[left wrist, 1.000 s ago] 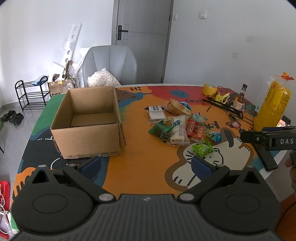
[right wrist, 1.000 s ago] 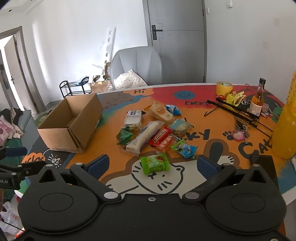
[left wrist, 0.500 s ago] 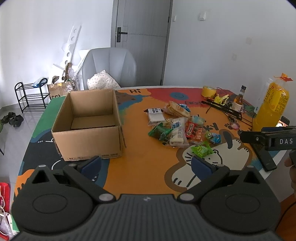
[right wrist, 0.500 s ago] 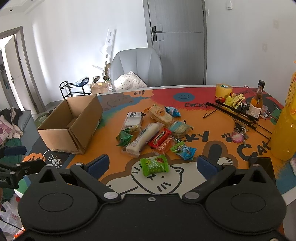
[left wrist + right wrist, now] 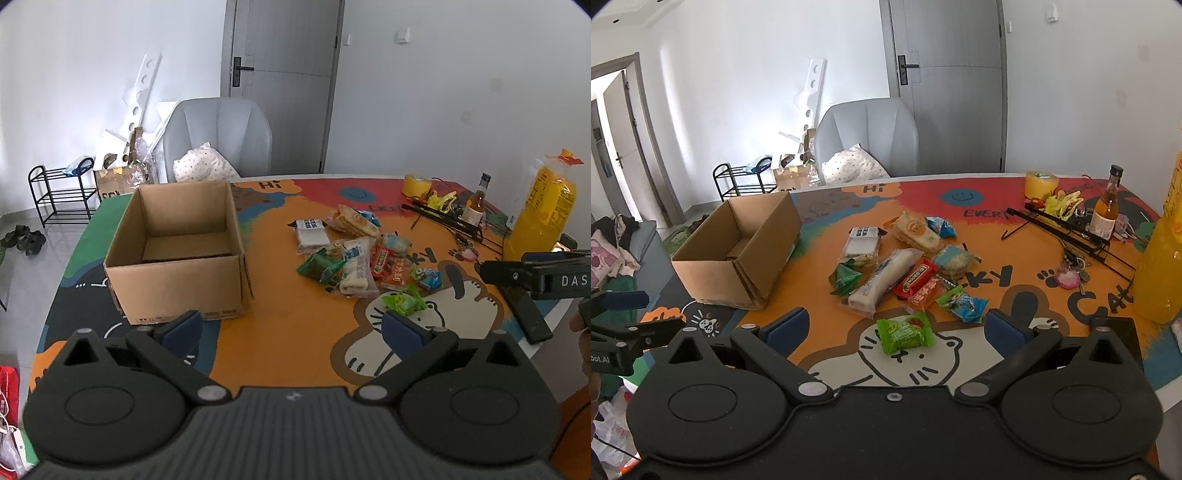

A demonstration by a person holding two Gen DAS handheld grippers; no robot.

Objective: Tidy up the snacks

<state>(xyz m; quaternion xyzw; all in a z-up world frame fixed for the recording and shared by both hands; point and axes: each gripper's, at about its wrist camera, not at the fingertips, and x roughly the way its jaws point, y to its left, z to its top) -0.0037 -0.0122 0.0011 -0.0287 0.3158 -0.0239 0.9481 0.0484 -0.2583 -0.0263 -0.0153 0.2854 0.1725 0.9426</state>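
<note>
Both hand-held grippers, left point(image 5: 291, 325) and right point(image 5: 895, 326), gape wide, empty; cardboard box point(image 5: 177, 254) at 10 o'clock, bare table point(image 5: 280, 295) between

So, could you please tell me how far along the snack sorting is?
Nothing is done yet: the box looks empty. Nothing is in hand; the left tongs and right tongs are open. All the snacks remain piled on the table, the green packet nearest the right tongs.
</note>
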